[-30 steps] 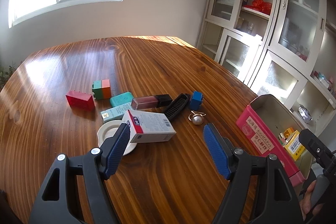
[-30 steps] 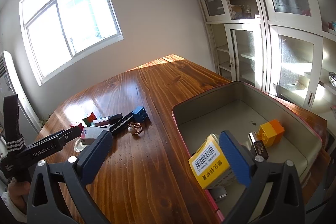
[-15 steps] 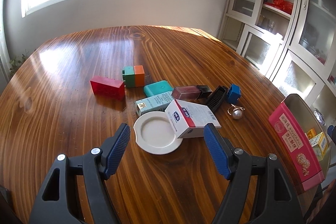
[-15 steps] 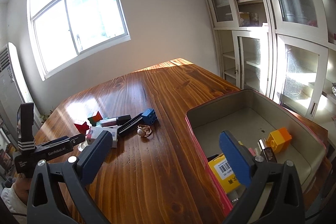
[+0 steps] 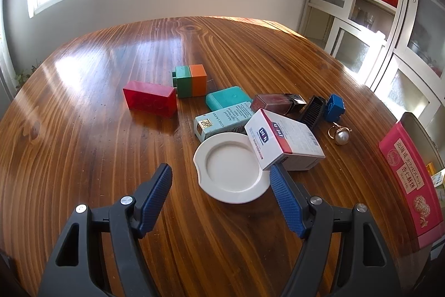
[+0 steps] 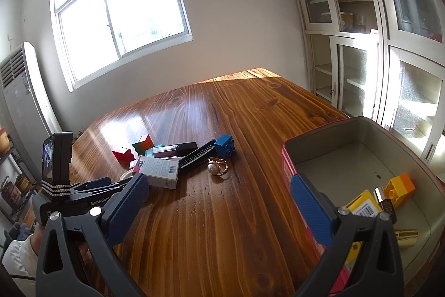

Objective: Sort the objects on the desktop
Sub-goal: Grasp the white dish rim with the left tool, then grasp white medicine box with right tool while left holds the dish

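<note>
- In the left wrist view, my left fingers [image 5: 221,183] stand apart with nothing between the pads; the left pad [image 5: 155,199] sits at lower centre-left over bare worktop [image 5: 83,152].
- Between the two pads, just ahead of them, lies the white saucer [image 5: 230,169], round, so it has no long axis to line up with.
- The right pad [image 5: 283,199] is just below the near corner of the white medicine box [image 5: 283,141], which leans on the saucer's right rim. Its long axis runs from centre toward the lower right of the frame, slanted across my finger line.
- I judge the next pick to be the saucer or this box; both lie ahead of the left fingers and slightly to the right. For the box, I would have to shift right and turn.
- Further right, the pink tin [image 5: 408,177] sits at the frame's right edge, well apart from the clutter.
- In the right wrist view, my right fingers [image 6: 219,202] are also apart and empty, one pad over the tin's [image 6: 361,130] near wall; the box [image 6: 158,170] lies left of centre, nearer the left hand.
</note>
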{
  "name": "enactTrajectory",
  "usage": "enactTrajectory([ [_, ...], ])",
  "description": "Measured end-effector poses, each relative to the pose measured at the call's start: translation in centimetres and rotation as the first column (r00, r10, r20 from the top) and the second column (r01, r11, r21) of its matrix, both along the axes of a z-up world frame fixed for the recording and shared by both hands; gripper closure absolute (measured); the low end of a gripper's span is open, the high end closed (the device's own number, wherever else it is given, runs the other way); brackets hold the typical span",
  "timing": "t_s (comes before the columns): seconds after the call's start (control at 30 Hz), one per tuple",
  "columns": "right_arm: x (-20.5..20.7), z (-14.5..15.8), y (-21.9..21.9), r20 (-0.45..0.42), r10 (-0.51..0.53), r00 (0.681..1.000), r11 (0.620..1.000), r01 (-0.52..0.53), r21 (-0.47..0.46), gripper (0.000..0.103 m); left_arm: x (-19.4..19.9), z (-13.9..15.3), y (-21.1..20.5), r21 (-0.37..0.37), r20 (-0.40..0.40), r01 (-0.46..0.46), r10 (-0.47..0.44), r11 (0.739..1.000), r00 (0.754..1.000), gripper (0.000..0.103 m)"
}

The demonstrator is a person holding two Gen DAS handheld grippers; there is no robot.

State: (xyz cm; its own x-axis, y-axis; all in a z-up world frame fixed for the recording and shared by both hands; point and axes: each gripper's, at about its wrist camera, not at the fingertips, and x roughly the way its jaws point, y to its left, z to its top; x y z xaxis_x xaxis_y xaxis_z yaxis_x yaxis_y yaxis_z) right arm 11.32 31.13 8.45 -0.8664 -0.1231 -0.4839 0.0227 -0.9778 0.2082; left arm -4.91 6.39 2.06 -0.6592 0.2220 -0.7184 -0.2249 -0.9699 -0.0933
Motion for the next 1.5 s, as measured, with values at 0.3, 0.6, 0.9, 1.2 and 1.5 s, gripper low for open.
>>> enactTrajectory([
  [0.3, -1.4, -0.8, -2.1, 0.028, 0.069, 0.997, 0.998, -0.069, 0.015, 0.001, -0.9, -0.6, 1.1, -0.057, -0.005, 0.035, -0.035, 0.998, 0.999, 0.027],
  [0.6, -3.1, -1.9, -2.6, 0.082, 0.108, 0.991, 0.994, -0.106, -0.029, 0.001, -1.9, -1.3, 0.8, -0.046, 0.048, 0.031, -0.028, 0.998, 0.998, 0.027],
  [0.9, -4.8, -2.7, -4.0, 0.122, 0.148, 0.981, 0.988, -0.143, -0.049, 0.001, -1.8, -1.5, 0.0, -0.021, 0.065, 0.011, -0.009, 1.0, 0.998, 0.032],
  [1.2, -7.0, -3.4, -5.5, 0.172, 0.208, 0.963, 0.977, -0.197, -0.082, 0.001, -1.0, -0.6, -1.8, -0.032, 0.049, -0.043, 0.045, 0.999, 0.998, 0.033],
  [1.5, -9.6, -3.1, -8.2, 0.151, 0.254, 0.955, 0.966, -0.259, 0.01, 0.001, 0.3, 0.1, -3.3, -0.022, 0.027, -0.06, 0.061, 0.998, 0.998, 0.033],
])
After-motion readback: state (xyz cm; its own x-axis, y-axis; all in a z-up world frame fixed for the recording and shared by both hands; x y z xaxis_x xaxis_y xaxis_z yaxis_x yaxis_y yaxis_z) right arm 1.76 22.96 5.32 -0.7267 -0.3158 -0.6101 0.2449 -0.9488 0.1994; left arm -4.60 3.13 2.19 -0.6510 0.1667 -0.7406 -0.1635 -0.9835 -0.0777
